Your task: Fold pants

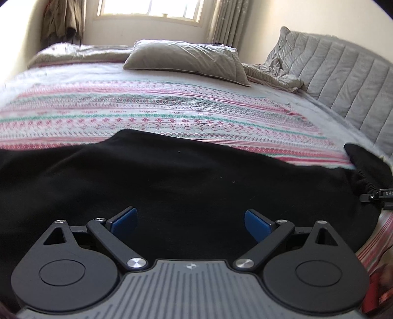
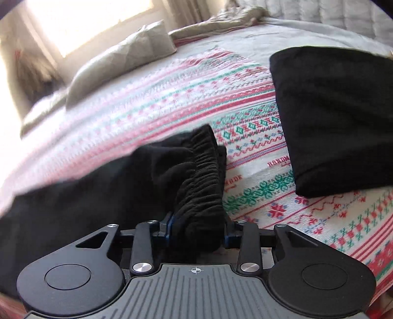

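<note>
The black pants (image 1: 172,176) lie across the patterned bedspread (image 1: 172,115) in the left wrist view. My left gripper (image 1: 191,222) is open, its blue pads wide apart just above the black cloth. In the right wrist view my right gripper (image 2: 197,233) is shut on the pants' gathered elastic waistband (image 2: 201,176) and holds it lifted off the bed. The rest of the pants (image 2: 86,191) trails to the left. A folded black garment (image 2: 339,117) lies flat on the bedspread (image 2: 270,196) to the right.
A grey pillow (image 1: 189,60) lies at the far side of the bed. A grey quilted headboard (image 1: 343,81) stands at the right with a crumpled sheet (image 1: 275,73) beside it. A window (image 1: 149,9) and curtains are behind.
</note>
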`<state>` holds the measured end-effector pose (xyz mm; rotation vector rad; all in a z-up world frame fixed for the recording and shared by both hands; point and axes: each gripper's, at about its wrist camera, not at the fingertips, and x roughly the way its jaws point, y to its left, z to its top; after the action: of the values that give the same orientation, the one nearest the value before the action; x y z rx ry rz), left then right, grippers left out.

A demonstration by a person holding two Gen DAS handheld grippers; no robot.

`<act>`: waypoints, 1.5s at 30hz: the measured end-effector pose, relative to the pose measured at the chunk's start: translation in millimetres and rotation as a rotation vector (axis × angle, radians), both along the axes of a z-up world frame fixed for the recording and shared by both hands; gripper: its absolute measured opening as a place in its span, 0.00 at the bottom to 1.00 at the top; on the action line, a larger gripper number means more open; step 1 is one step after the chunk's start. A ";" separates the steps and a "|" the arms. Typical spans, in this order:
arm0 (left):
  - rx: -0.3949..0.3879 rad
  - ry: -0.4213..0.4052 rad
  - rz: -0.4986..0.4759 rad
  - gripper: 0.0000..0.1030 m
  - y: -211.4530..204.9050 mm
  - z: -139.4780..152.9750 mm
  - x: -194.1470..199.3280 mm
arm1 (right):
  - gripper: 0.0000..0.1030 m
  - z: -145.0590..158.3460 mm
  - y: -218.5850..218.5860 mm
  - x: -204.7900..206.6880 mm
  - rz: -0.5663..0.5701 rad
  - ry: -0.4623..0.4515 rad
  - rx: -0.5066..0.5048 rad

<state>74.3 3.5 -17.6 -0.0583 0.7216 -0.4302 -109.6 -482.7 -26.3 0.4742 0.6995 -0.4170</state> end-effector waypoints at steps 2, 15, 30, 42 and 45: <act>-0.045 0.022 0.003 0.94 1.6 0.5 1.7 | 0.32 11.2 8.4 1.8 0.005 -0.042 -0.012; -0.296 0.143 0.047 0.93 8.0 -1.7 21.2 | 0.32 39.8 164.3 97.1 0.442 -0.108 -0.054; -0.669 0.386 0.011 0.82 16.9 -29.9 55.5 | 0.56 15.3 266.7 144.2 0.765 -0.009 -0.011; -0.674 0.501 -0.051 0.71 -7.6 -38.7 66.4 | 0.56 25.9 244.7 120.3 0.777 -0.056 0.014; -0.683 0.518 -0.045 0.66 -9.0 -41.3 69.5 | 0.56 14.2 258.5 126.0 0.858 -0.048 0.074</act>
<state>143.9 -5.5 -58.9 -0.8216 1.0558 -0.7026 16.4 -224.2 -12.1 0.2162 0.8039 0.4260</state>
